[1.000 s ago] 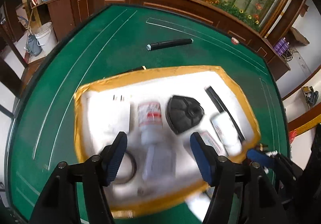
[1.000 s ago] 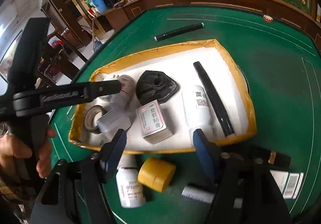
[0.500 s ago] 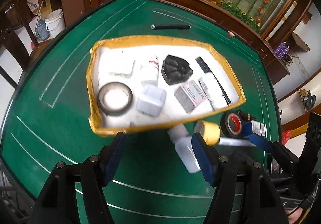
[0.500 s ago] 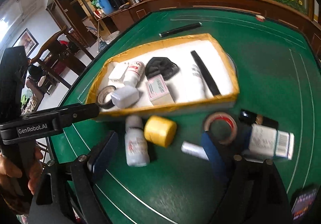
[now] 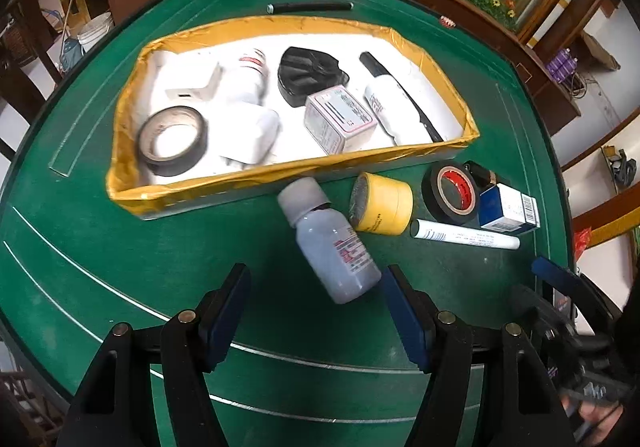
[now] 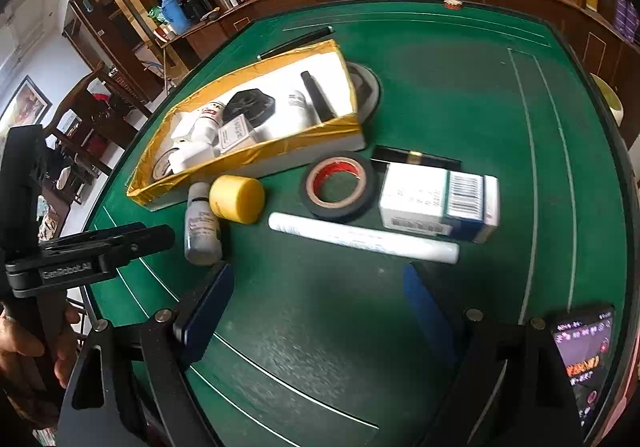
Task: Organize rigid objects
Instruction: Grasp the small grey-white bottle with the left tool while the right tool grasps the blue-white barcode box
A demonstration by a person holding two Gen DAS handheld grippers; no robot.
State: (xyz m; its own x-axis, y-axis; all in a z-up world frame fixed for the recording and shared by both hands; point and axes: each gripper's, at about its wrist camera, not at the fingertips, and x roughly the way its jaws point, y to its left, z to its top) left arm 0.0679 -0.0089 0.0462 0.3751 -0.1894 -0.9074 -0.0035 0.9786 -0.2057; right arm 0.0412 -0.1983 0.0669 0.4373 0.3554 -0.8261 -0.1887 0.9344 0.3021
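On the near side of the tray, hung empty and half-open as left gripper over the white bottle, apparently lined up to lift it in.

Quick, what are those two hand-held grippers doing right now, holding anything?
Left hand-held gripper: open, holding nothing, above the white bottle.
Right hand-held gripper: open, has just widened, empty, near the white marker.

Black tool frames, blue pads, silver screws, white "GenRobot.AI" lettering
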